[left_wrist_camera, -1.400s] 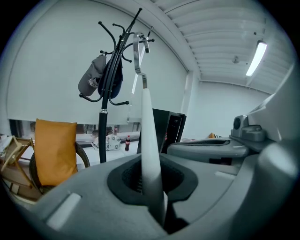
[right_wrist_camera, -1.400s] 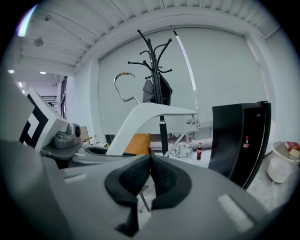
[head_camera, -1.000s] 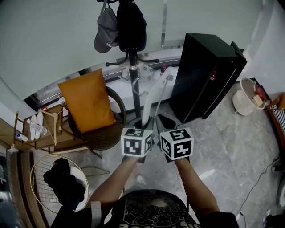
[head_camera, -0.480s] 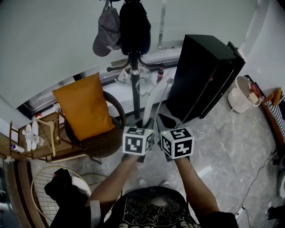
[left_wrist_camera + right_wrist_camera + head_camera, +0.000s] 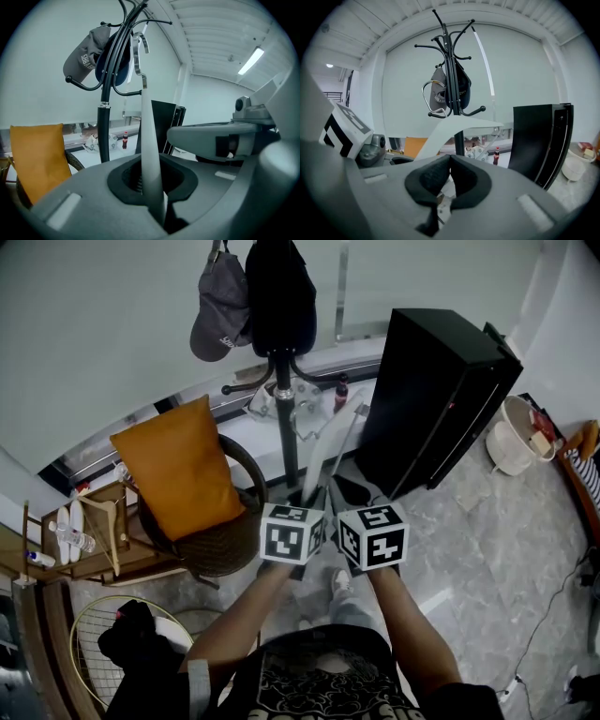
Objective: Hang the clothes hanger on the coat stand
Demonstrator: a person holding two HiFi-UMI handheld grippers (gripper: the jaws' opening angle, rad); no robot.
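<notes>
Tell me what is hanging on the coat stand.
A grey cap and a dark item hang on the coat stand; the cap covers part of that item. The white hanger is not on it yet.

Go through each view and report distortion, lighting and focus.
Head view: wide-angle lens slants the black cabinet; light flat and dim, shadows faint. Left gripper view: fisheye circle with black corners, ceiling light glaring, clothes hanger soft up close. Right gripper view: same fisheye; coat stand sharp, the near right tool blurred.
</notes>
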